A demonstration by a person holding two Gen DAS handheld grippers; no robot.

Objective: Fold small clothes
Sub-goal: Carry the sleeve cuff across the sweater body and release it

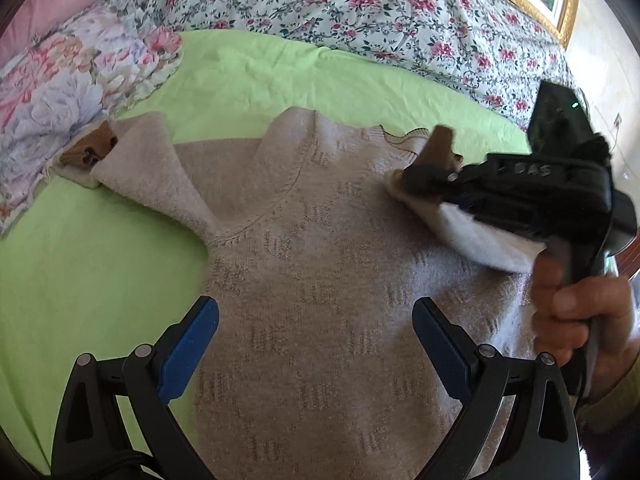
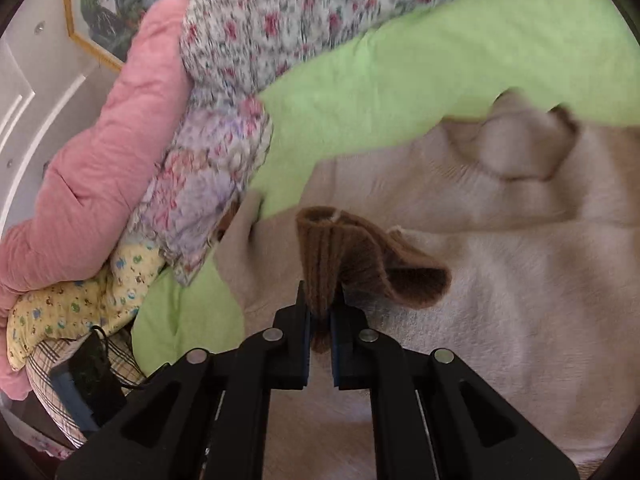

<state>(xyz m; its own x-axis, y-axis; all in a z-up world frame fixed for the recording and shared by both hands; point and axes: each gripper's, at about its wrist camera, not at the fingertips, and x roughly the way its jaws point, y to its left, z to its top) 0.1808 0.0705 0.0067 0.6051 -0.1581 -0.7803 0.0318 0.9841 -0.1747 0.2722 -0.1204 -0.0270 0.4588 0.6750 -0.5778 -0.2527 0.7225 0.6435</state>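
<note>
1. Beige knit, a small sweater [image 1: 320,280], lay flat on the green sheet [image 1: 280,76] of the bed, with its collar toward the floral quilt [image 1: 360,4] at the far edge.
2. The right claw [image 2: 320,312] was clenched on the brown ribbed cuff [image 2: 340,252] of the right sleeve [image 1: 480,236], and it held that sleeve lifted over the chest of the sweater, so the sleeve ran from the right edge of the garment inward.
3. The left claw [image 1: 316,344] was released, its blue pads [image 1: 188,352] wide apart, and it hovered above the lower body of the sweater; I could not tell if it touched the knit.
4. The left sleeve [image 1: 160,172] lay spread toward the far left corner of the bed, its brown cuff [image 1: 92,148] just beside the flowered pillow [image 1: 72,92]. Its long axis went diagonally, from the shoulder away to the left.
5. In my judgement the coming move depended on this: the left sleeve lay ahead and to the left of the left claw, which was the nearer one, while the right claw had first to lay its sleeve down across the body.
</note>
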